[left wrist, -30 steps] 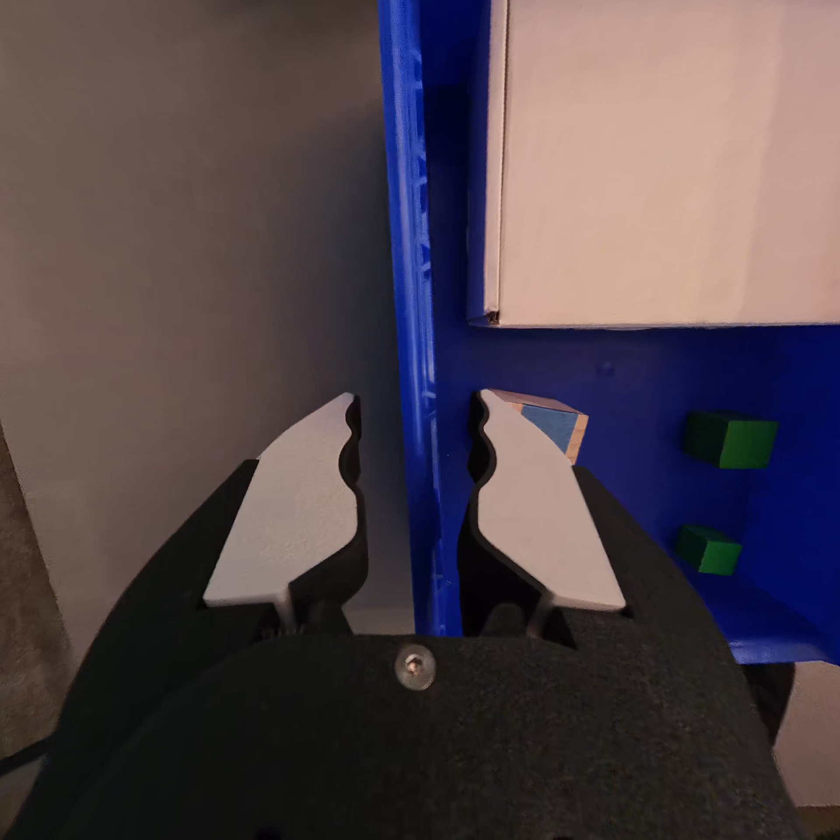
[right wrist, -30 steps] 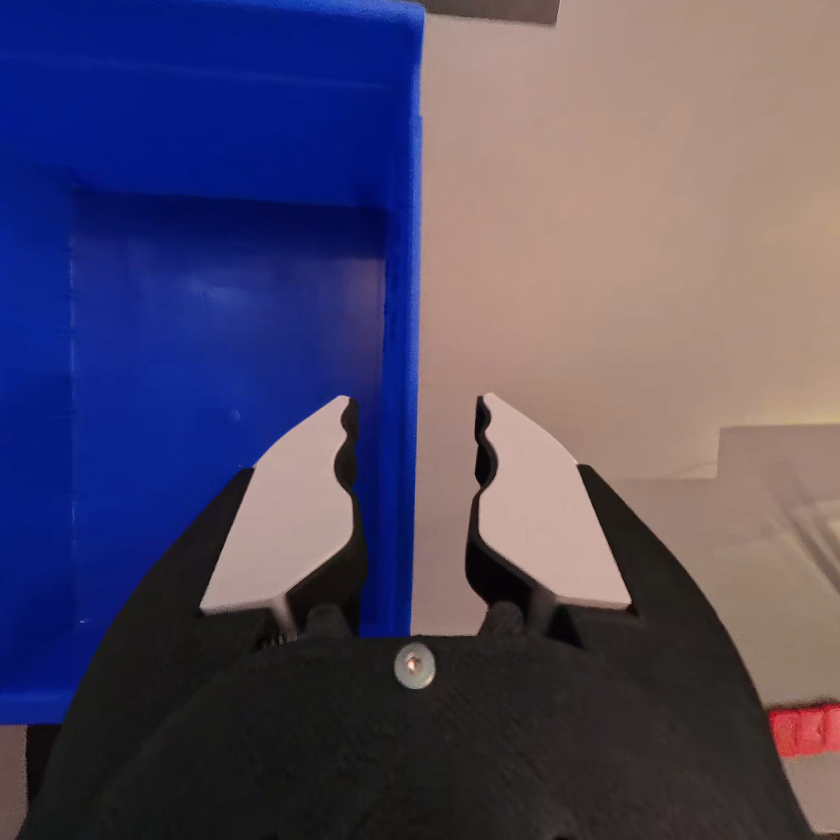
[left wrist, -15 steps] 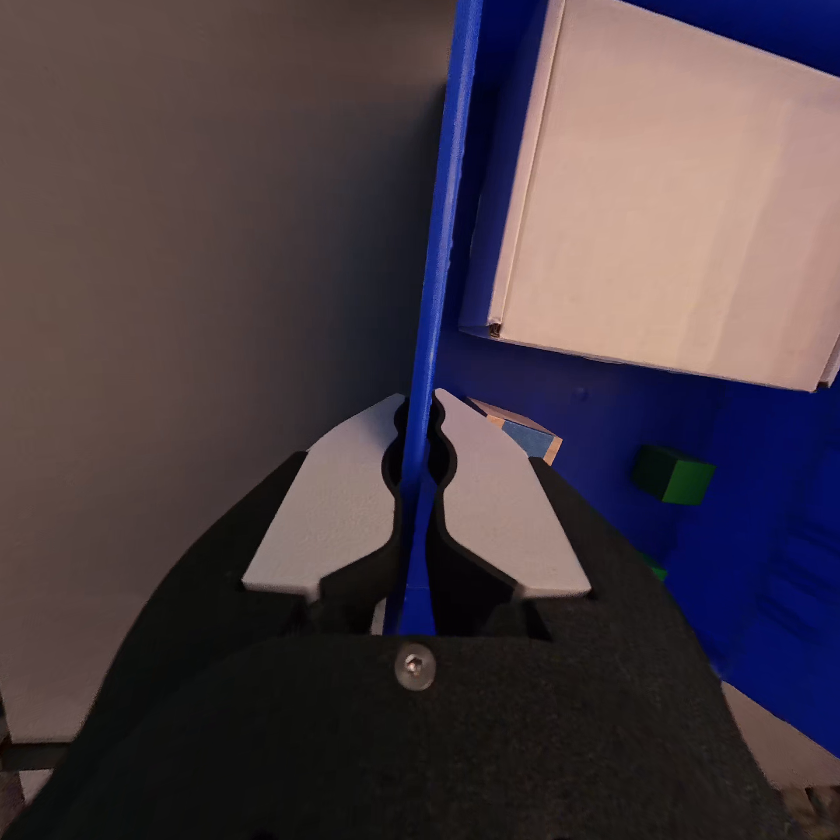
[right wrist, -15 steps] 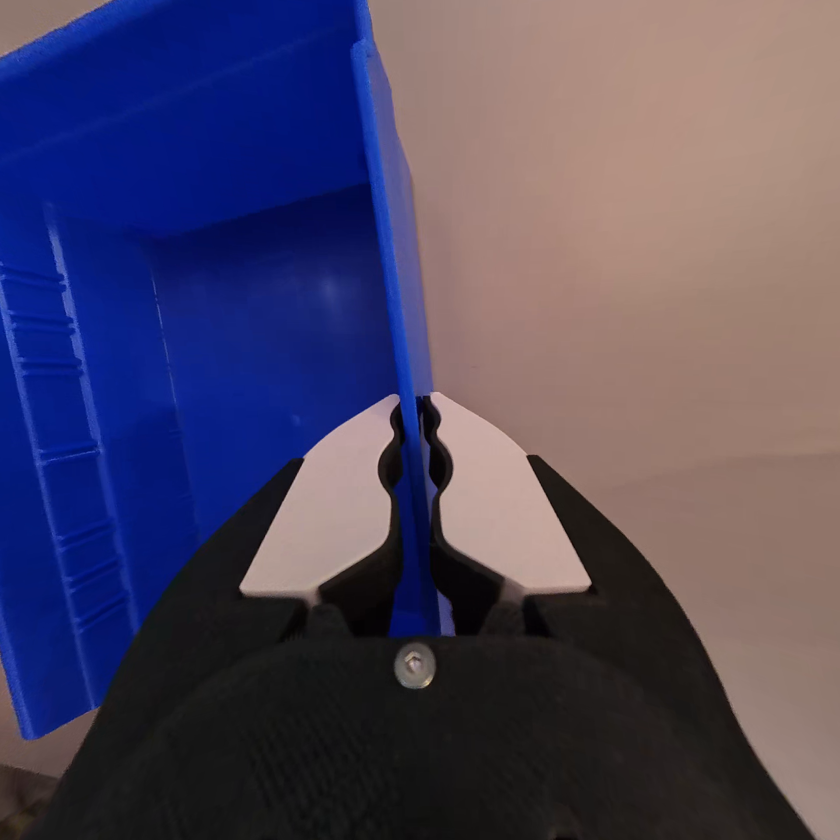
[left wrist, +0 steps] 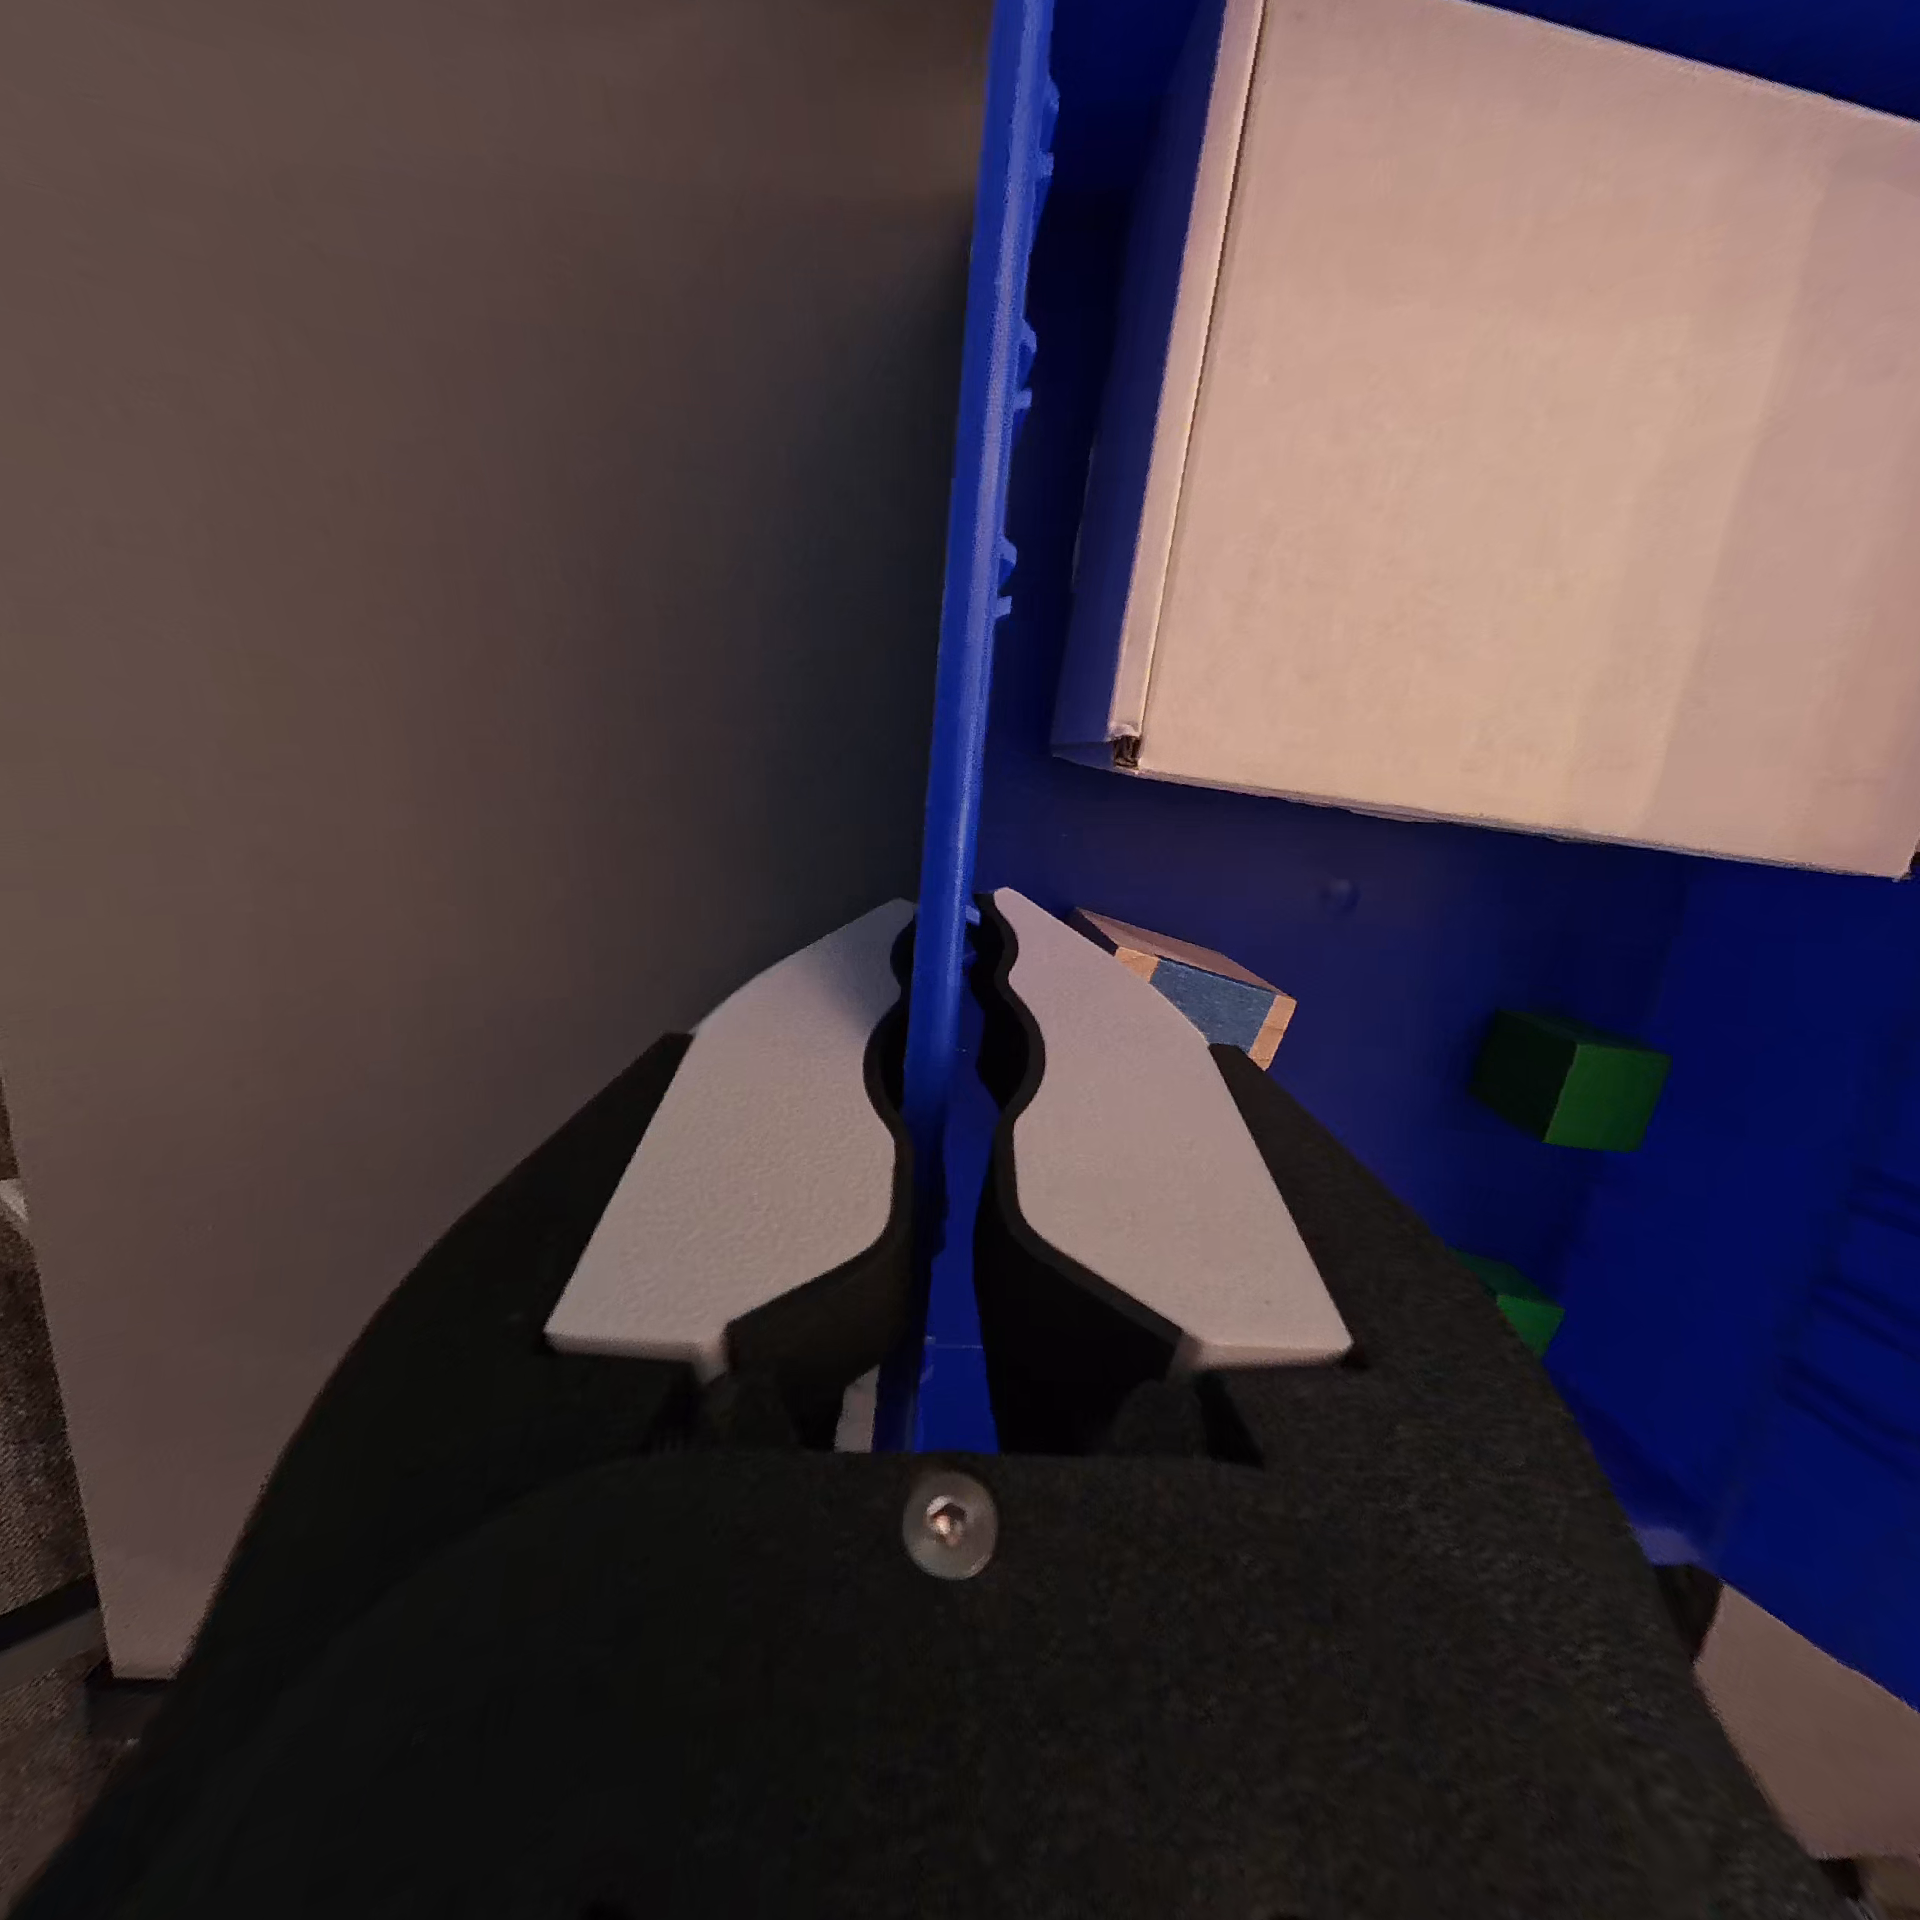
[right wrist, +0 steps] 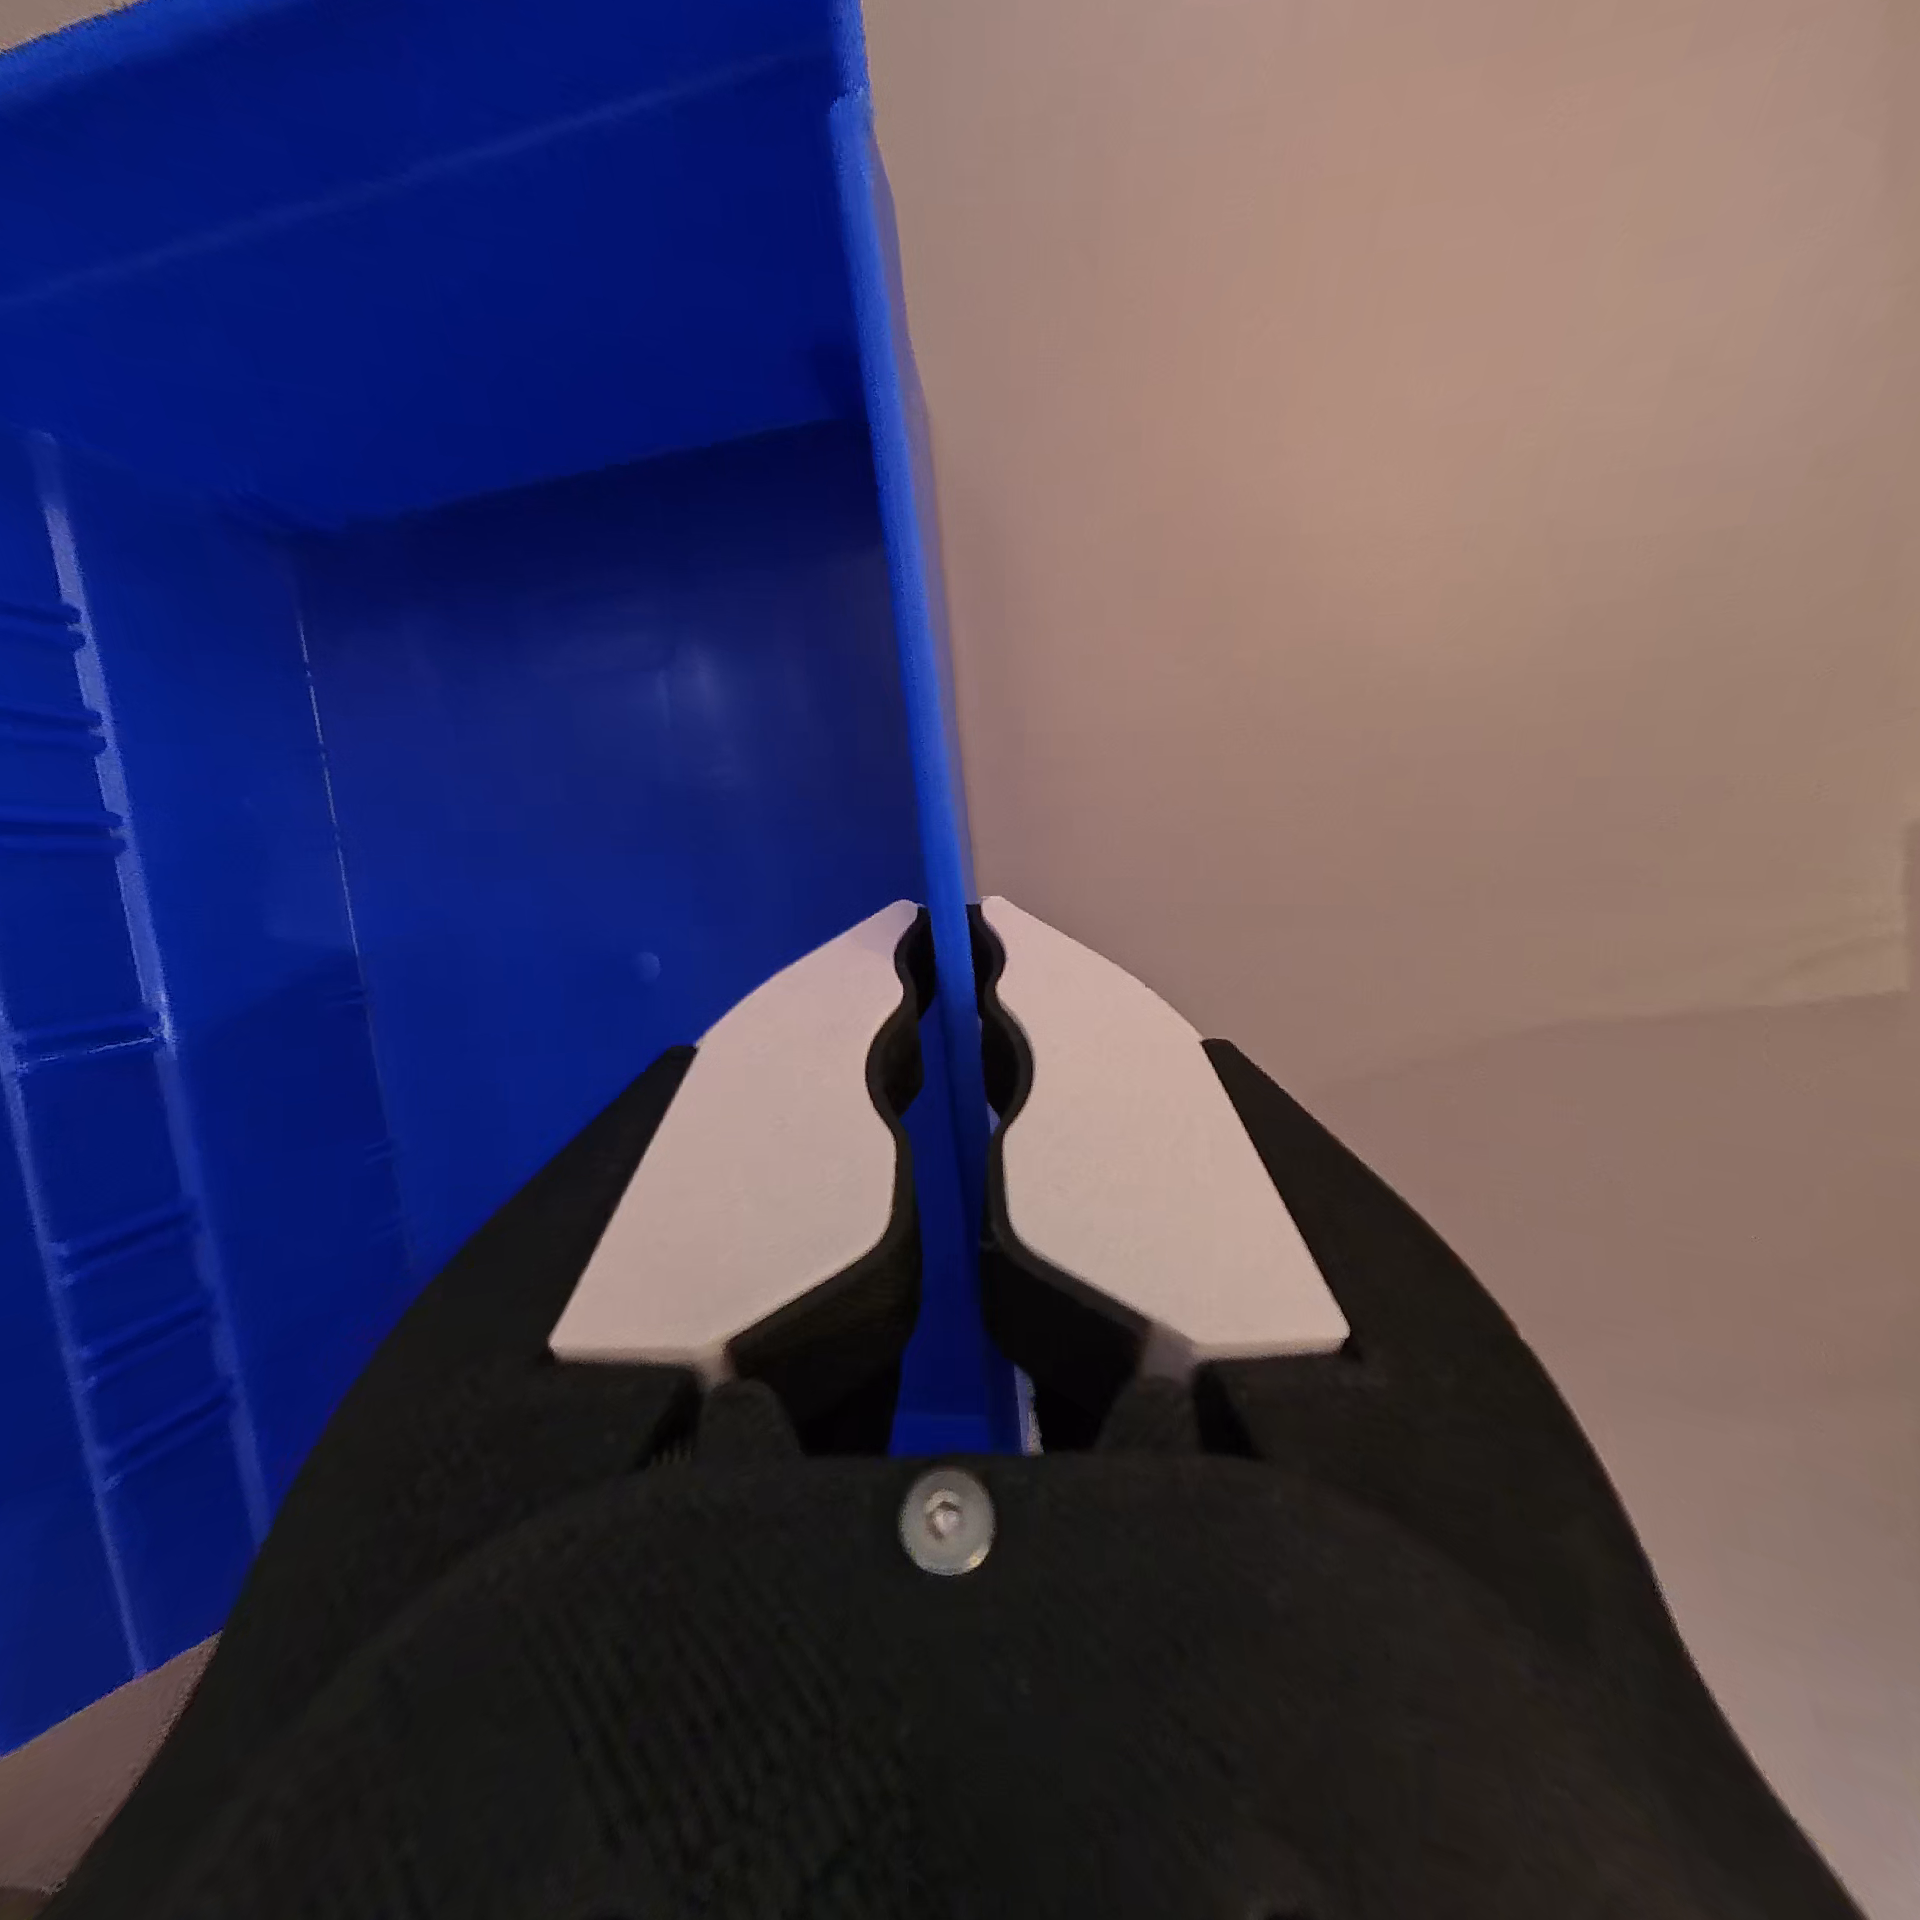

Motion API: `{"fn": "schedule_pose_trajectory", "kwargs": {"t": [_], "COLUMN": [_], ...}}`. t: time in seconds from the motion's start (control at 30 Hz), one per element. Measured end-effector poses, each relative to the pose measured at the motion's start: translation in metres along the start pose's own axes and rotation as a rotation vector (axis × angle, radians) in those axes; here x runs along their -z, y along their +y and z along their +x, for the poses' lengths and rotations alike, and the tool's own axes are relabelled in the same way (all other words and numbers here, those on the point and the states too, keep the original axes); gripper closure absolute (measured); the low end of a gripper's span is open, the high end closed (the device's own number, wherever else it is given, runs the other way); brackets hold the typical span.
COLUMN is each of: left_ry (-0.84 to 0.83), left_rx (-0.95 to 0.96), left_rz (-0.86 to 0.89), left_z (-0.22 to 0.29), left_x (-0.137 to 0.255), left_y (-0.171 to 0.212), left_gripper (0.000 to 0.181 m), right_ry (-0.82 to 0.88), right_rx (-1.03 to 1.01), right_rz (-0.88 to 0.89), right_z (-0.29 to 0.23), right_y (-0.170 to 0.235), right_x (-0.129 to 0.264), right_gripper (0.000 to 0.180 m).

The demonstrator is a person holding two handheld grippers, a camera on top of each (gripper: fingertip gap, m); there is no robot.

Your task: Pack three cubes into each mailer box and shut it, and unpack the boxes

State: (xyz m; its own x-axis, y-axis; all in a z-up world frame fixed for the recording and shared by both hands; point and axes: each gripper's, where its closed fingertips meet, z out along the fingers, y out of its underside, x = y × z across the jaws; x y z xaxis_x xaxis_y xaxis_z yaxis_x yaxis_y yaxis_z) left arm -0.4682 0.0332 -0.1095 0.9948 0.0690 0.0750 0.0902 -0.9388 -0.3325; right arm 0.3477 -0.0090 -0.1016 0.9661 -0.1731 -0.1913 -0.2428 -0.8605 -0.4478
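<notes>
My left gripper (left wrist: 948,914) is shut on the left wall of a blue plastic bin (left wrist: 987,520). Inside the bin lie a closed white mailer box (left wrist: 1558,436), a blue-faced wooden cube (left wrist: 1210,987) just right of my fingers, and two green cubes (left wrist: 1574,1081) (left wrist: 1522,1314), the lower one partly hidden behind my gripper. My right gripper (right wrist: 945,914) is shut on the right wall of the blue bin (right wrist: 894,520). In the right wrist view the bin's inside shows no contents. The bin looks tilted in both views.
A pale table surface (left wrist: 468,623) lies left of the bin and also shows in the right wrist view (right wrist: 1455,623) to the bin's right. A grey textured surface (left wrist: 31,1403) shows at the far left edge. There is about 80 centimetres between the tips of the two grippers.
Both grippers went from open astride the bin walls to shut on them. The bin has since tilted, and the box and cubes have shifted in view.
</notes>
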Motion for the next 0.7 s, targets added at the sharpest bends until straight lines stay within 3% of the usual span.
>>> {"fn": "schedule_pose_trajectory", "kwargs": {"t": [0.17,0.27,0.4,0.5,0.6,0.7], "left_ry": [-0.034,-0.008,0.278,0.565,0.604,0.687], "left_rx": [0.038,0.061,-0.012,-0.155,-0.3,-0.385], "left_rz": [0.107,0.335,0.817,1.138,1.141,1.128], "left_z": [-0.003,0.004,0.069,0.138,0.188,0.233], "left_x": [0.016,0.072,0.188,0.264,0.278,0.276], "left_y": [-0.013,-0.031,-0.054,-0.045,-0.033,-0.032], "left_gripper": [0.167,0.161,0.154,0.153,0.152,0.128], "right_ry": [0.033,0.102,0.18,0.115,-0.058,-0.329], "right_rx": [0.041,0.077,0.207,0.328,0.555,0.658], "right_rz": [0.01,0.116,0.528,0.84,1.144,1.349], "right_z": [0.002,0.005,-0.025,-0.083,-0.166,-0.241], "right_y": [-0.001,-0.014,-0.067,-0.091,-0.09,-0.073], "right_x": [0.001,0.024,0.105,0.167,0.222,0.256], "right_gripper": [0.169,0.138,0.127,0.121,0.12,0.119]}}
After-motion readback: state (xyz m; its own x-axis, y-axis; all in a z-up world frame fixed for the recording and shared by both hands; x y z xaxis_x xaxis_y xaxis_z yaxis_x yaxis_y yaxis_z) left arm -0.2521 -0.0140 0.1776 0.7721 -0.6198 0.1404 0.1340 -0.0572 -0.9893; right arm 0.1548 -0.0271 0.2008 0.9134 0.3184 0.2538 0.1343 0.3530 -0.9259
